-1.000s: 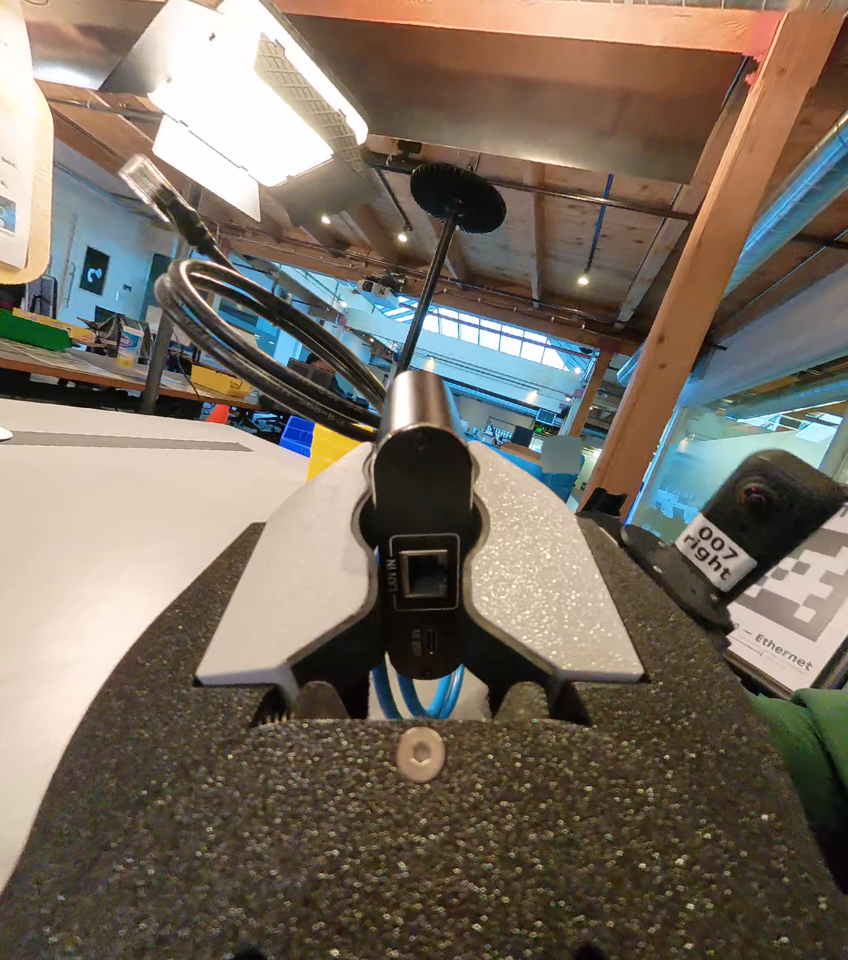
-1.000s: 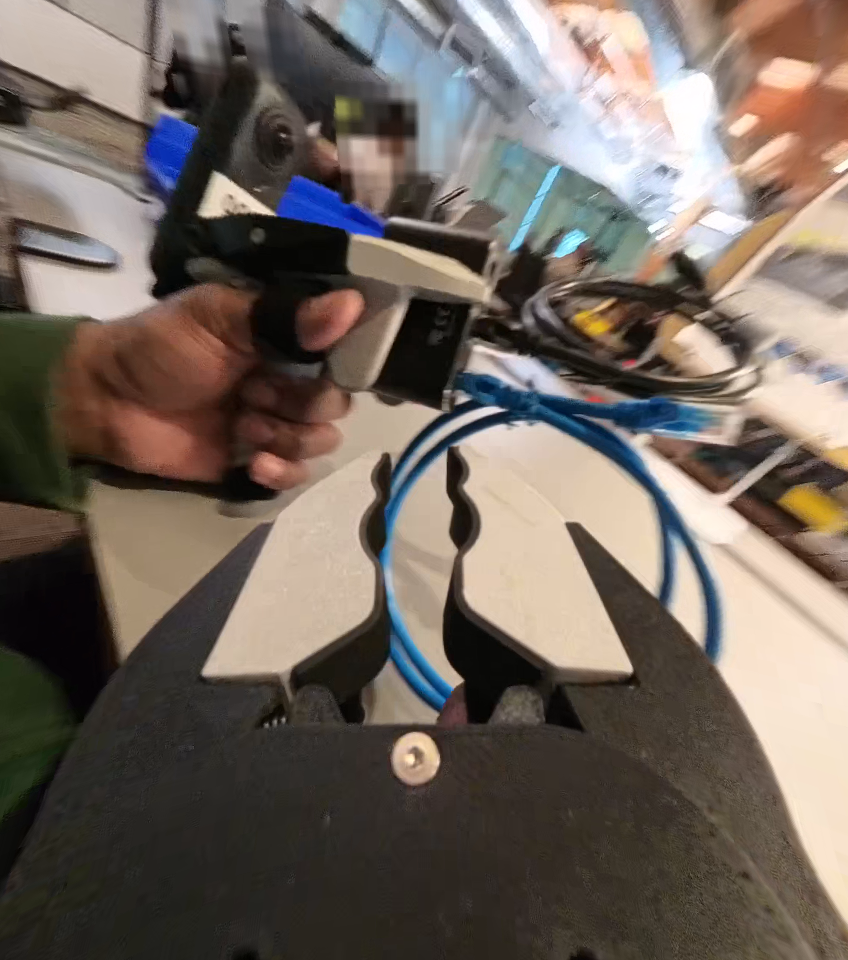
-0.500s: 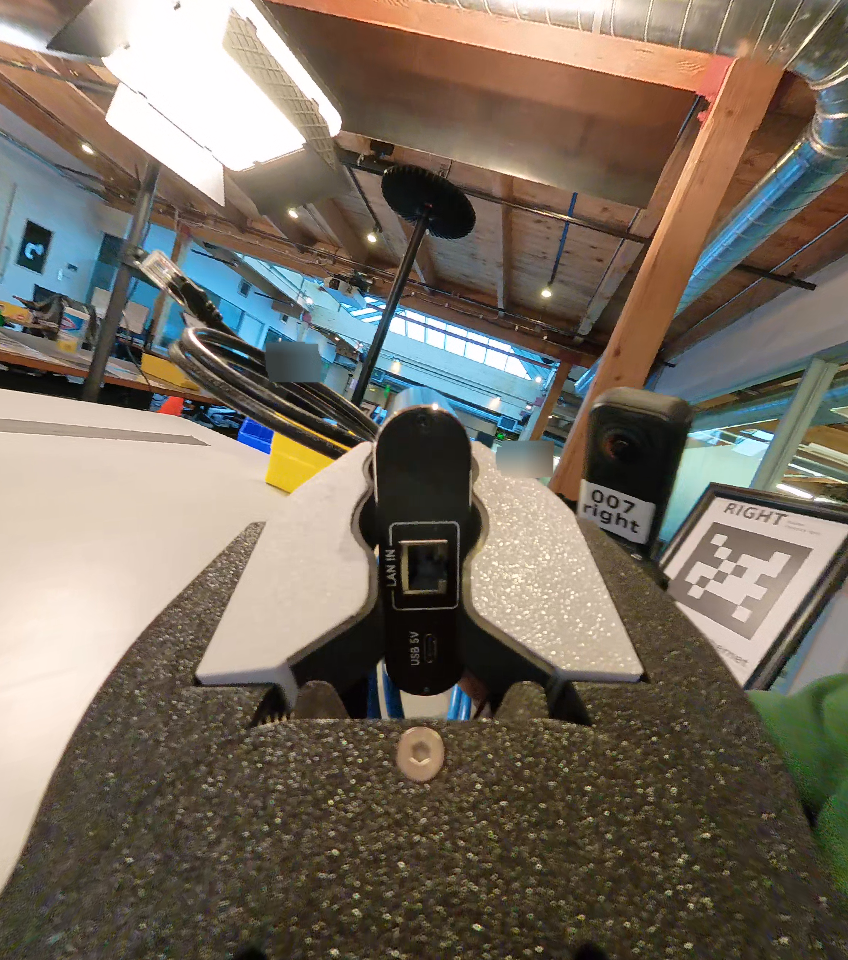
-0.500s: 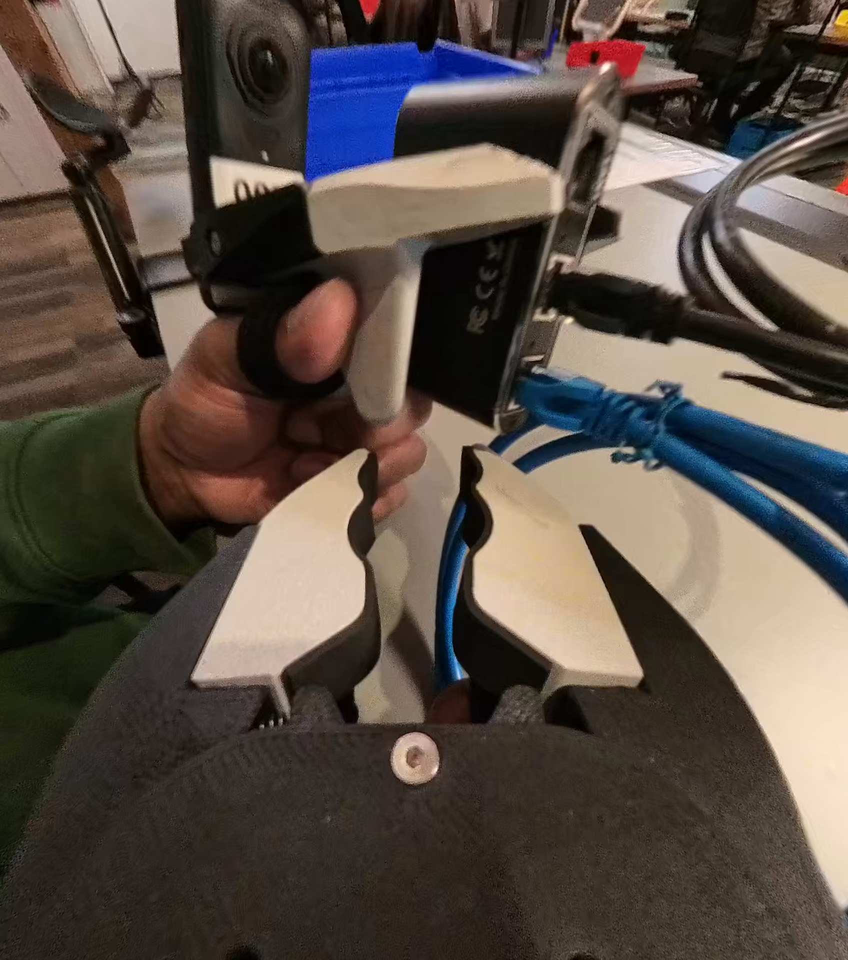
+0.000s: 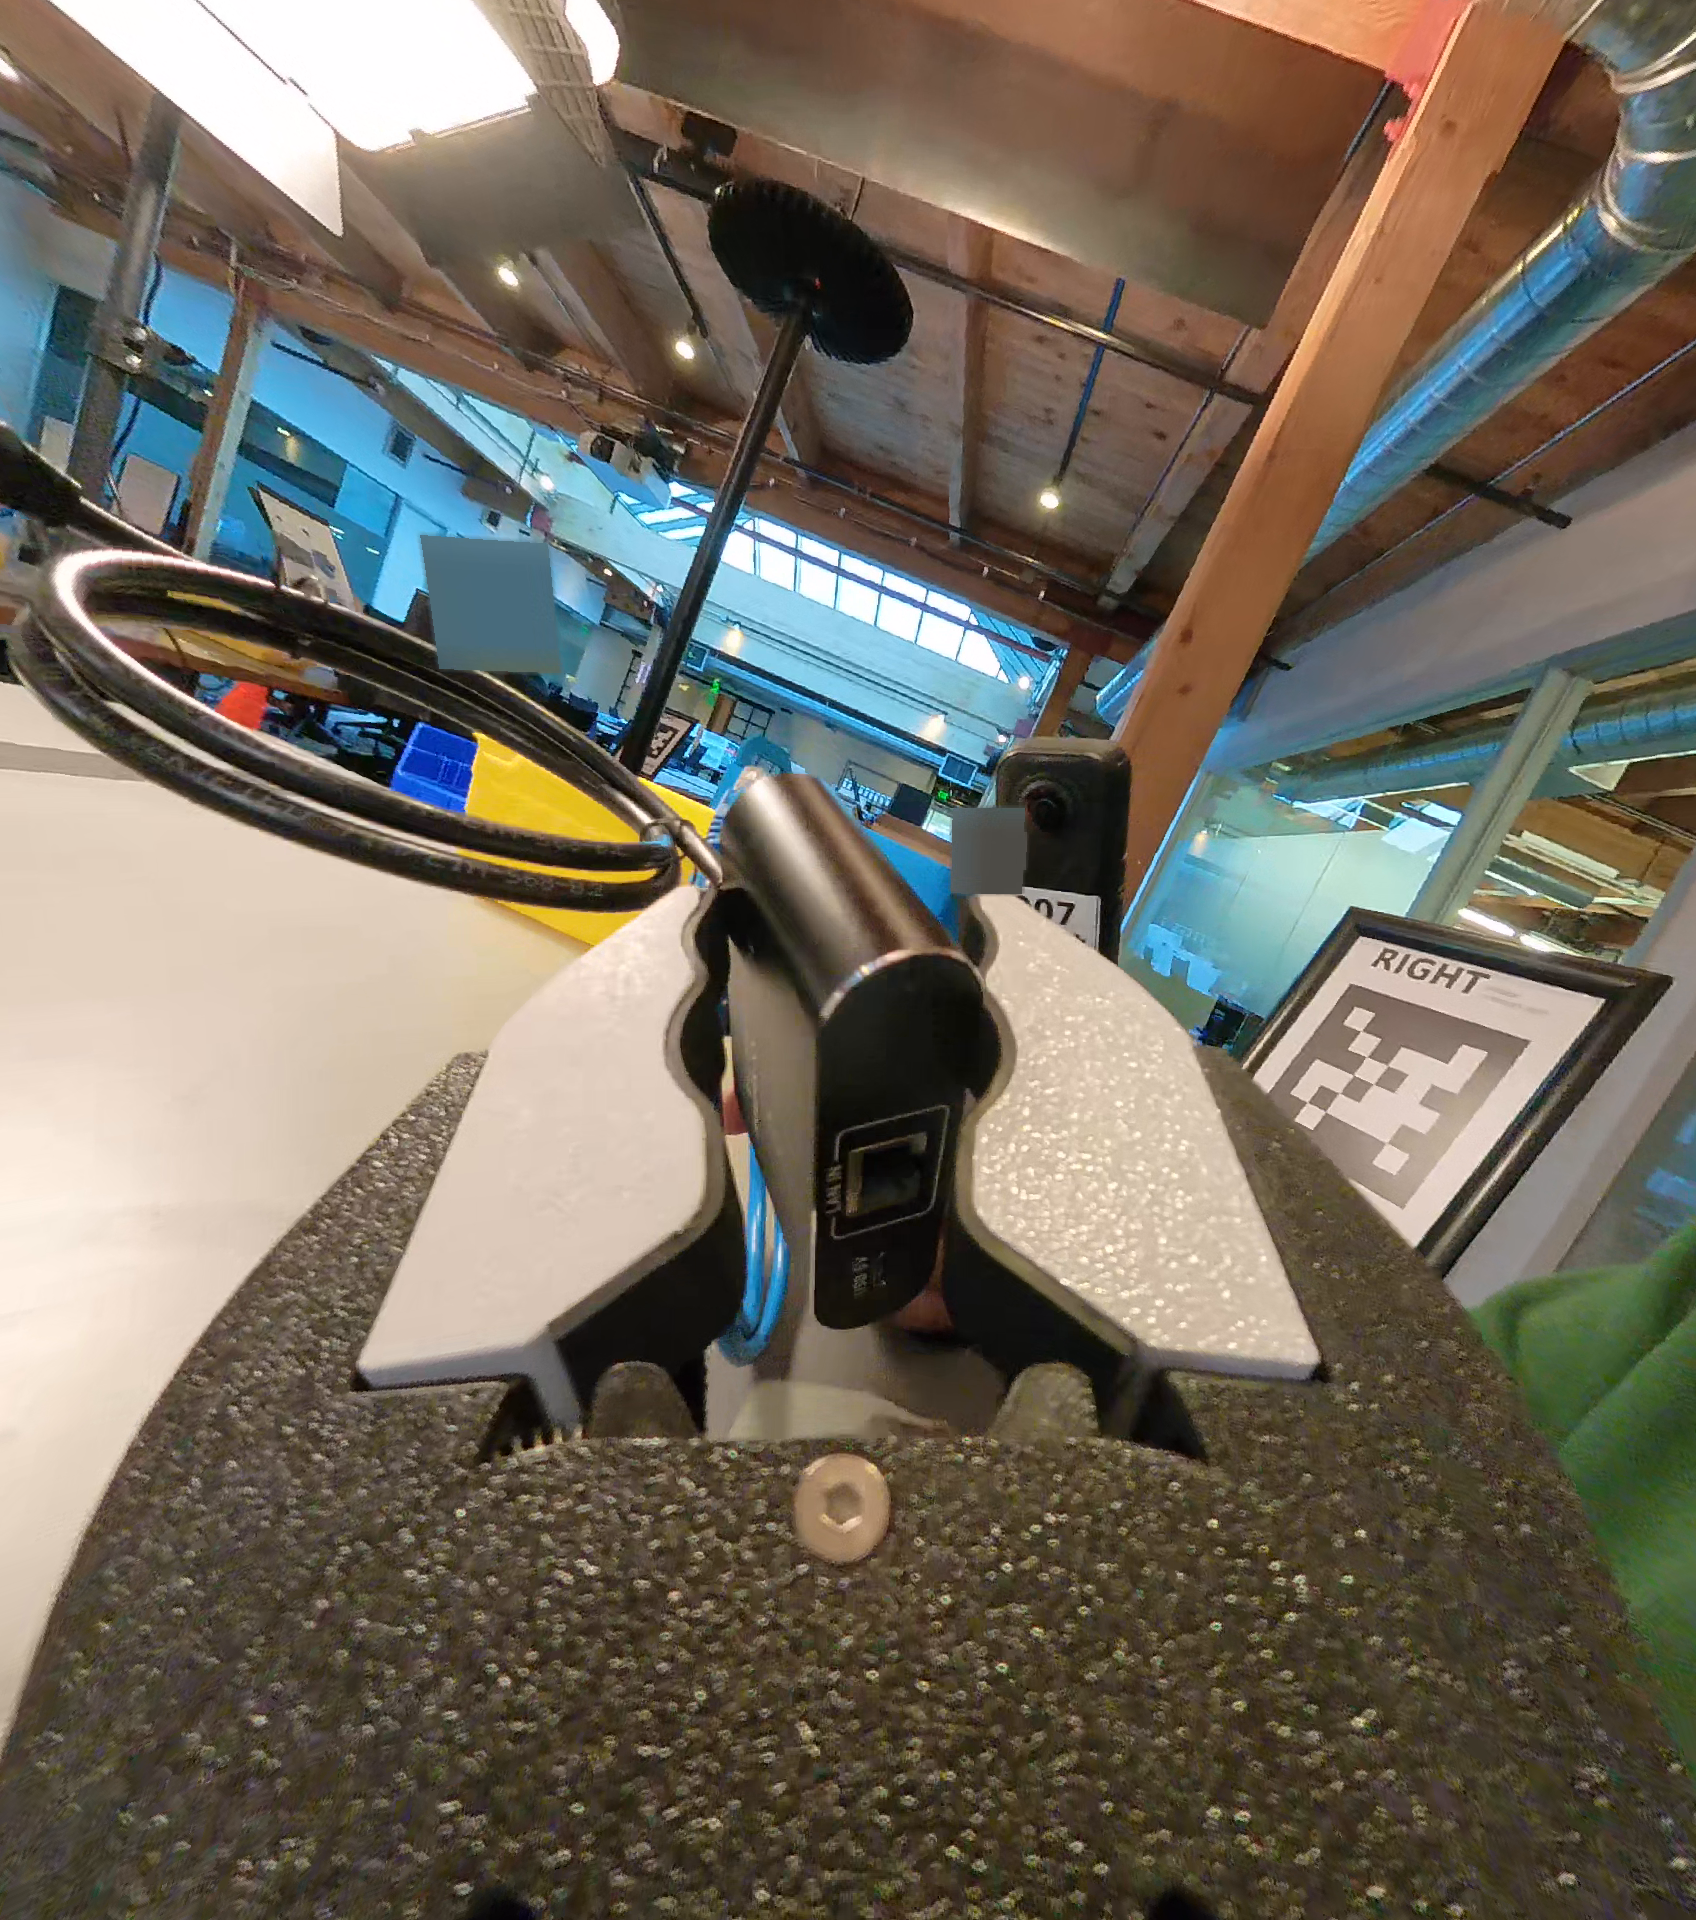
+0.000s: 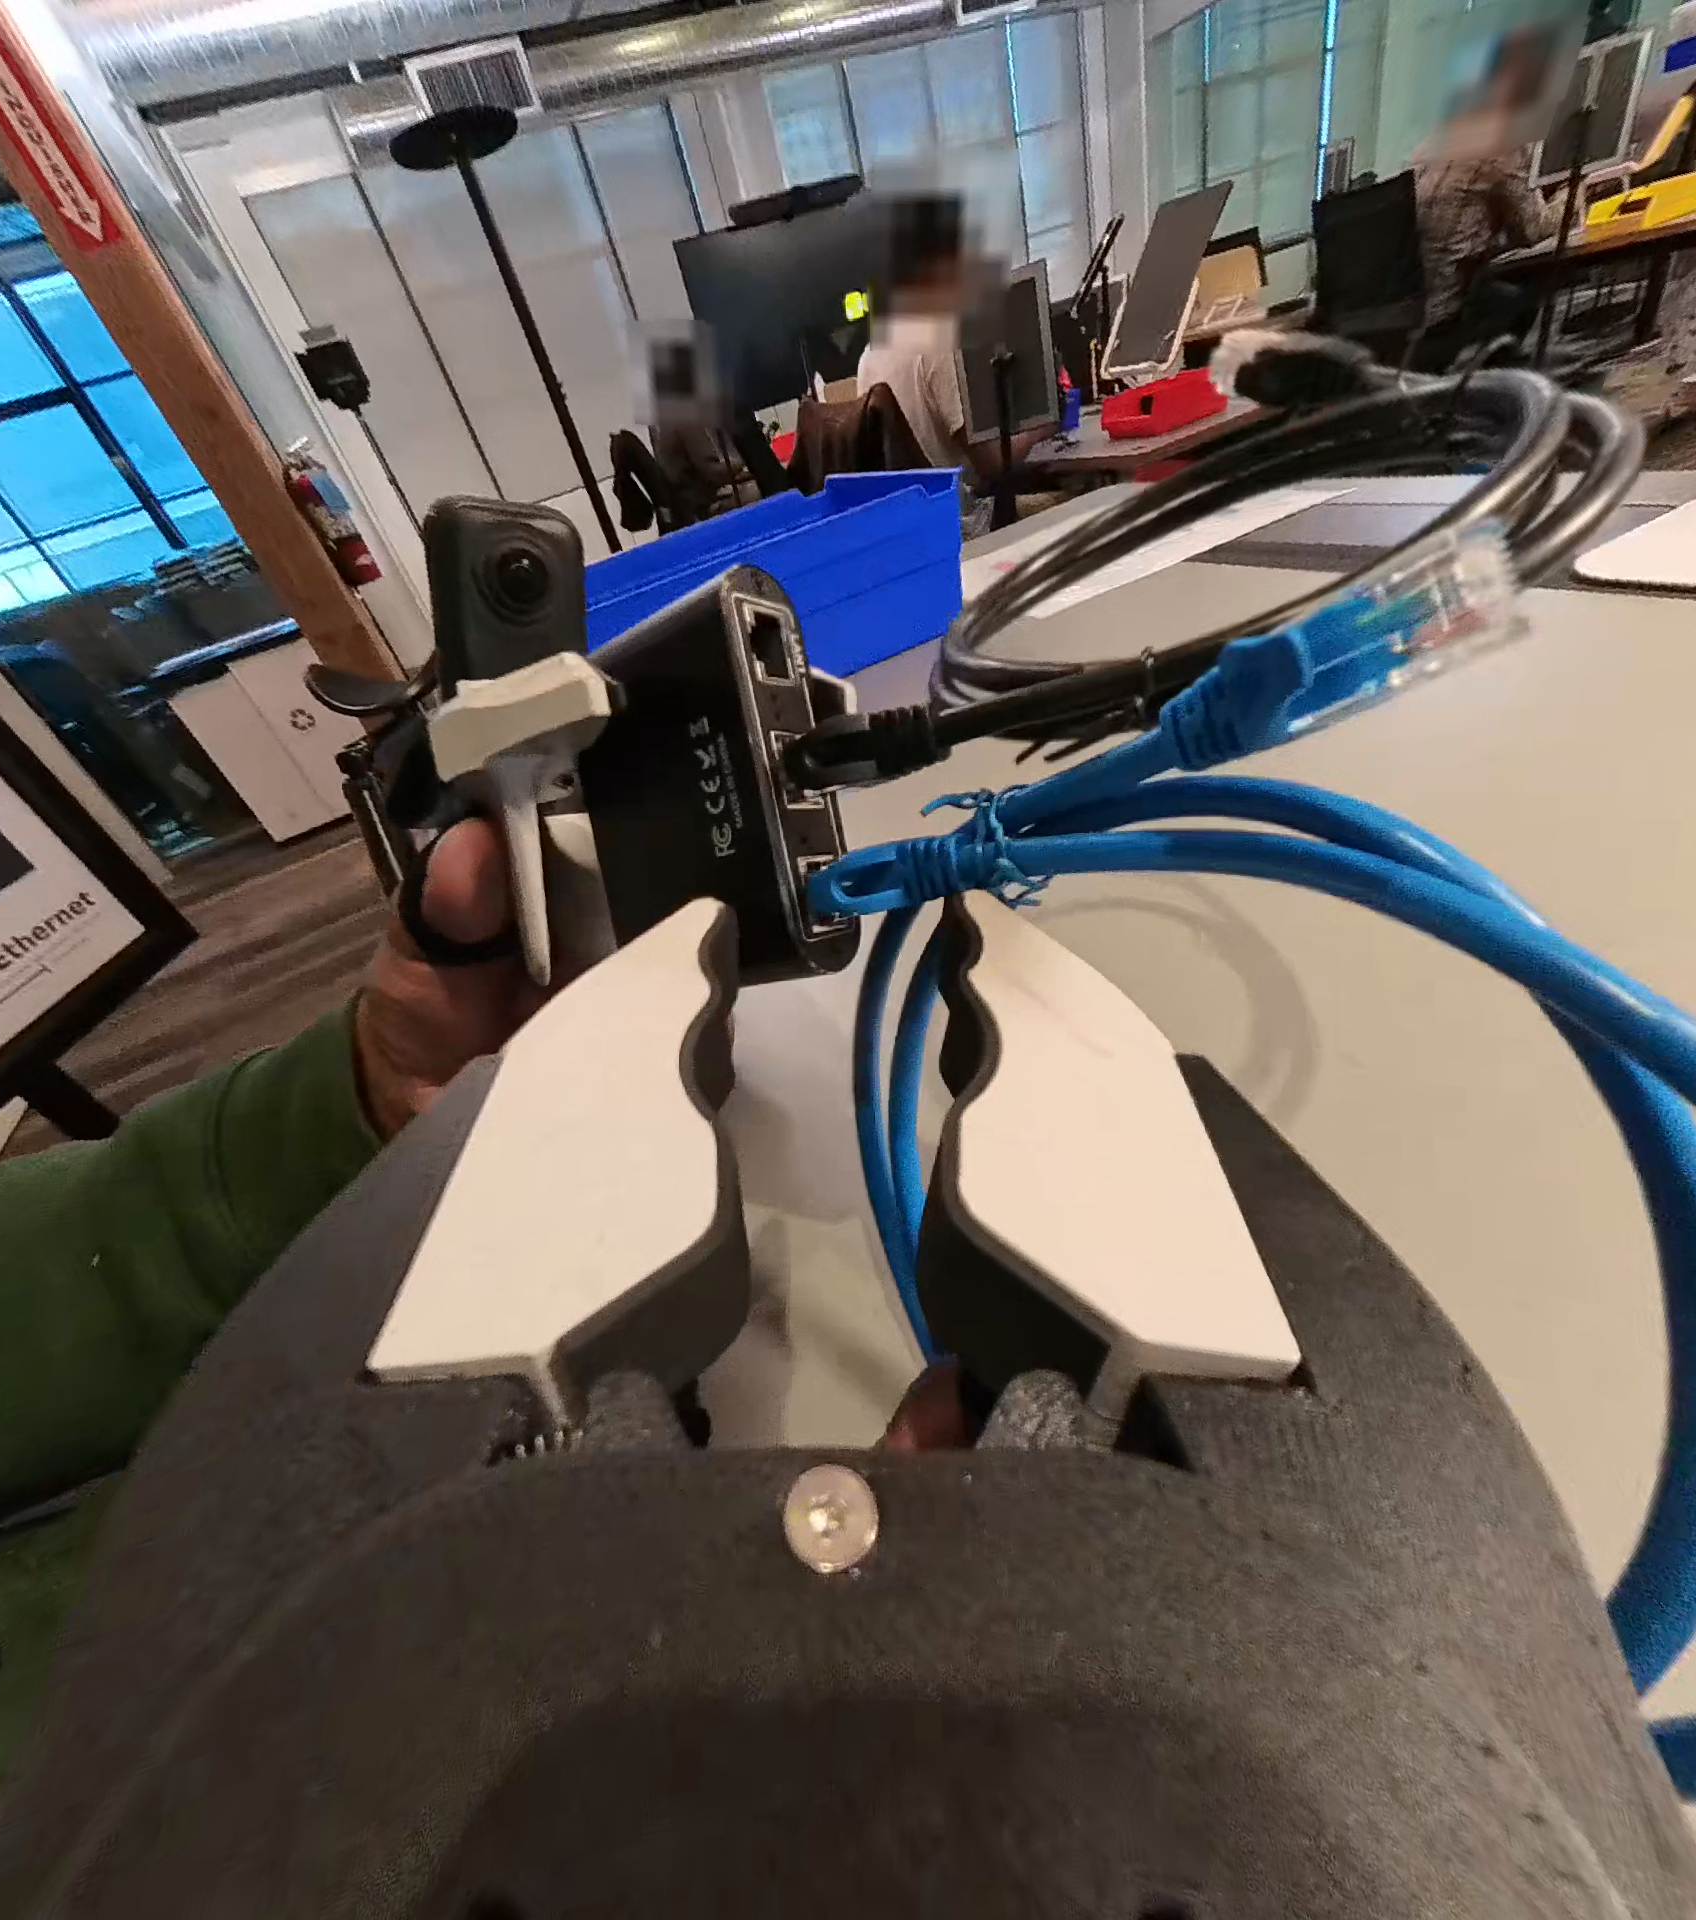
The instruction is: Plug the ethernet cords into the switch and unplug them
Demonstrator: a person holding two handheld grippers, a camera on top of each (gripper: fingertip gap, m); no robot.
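Right wrist view: left gripper [image 6: 553,790] is clamping the switch [image 6: 709,790], black cord [image 6: 1239,540] and blue cord [image 6: 1291,935] plugged in. Right gripper [image 6: 828,987], parted and empty, is nearing the blue plug below; likely unplugging next.

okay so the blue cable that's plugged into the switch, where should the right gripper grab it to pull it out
Probably on the blue plug boot, right where the blue cable enters the switch. Come from the cable side with a finger on each flank; the boot is stiff and short, while the loops behind it would only bend.
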